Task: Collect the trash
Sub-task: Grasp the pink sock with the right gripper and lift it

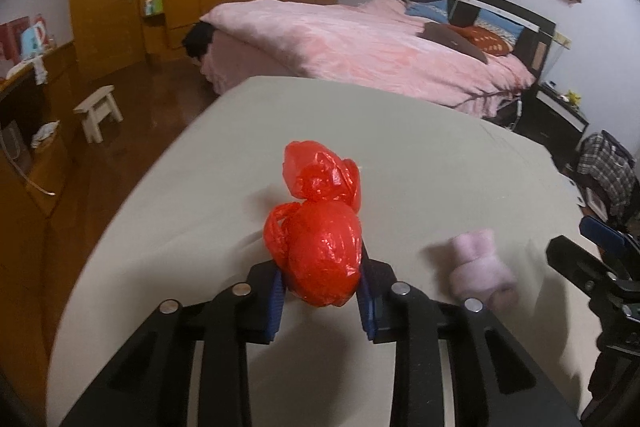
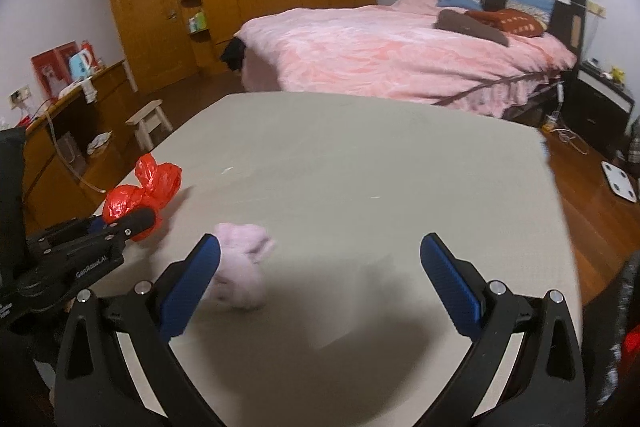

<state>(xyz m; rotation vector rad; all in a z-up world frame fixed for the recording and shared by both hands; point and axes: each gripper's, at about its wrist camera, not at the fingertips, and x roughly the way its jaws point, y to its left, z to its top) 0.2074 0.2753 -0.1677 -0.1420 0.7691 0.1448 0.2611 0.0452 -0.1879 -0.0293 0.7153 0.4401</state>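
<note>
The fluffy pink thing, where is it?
The fluffy pink thing lies on the beige table, beside the left blue pad of the open right tongs, right of the red bag.

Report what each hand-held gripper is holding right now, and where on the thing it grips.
The left hand-held gripper is shut on the red plastic bag, pinching its near, fuller bulge. The right hand-held gripper is open and holds nothing.
</note>
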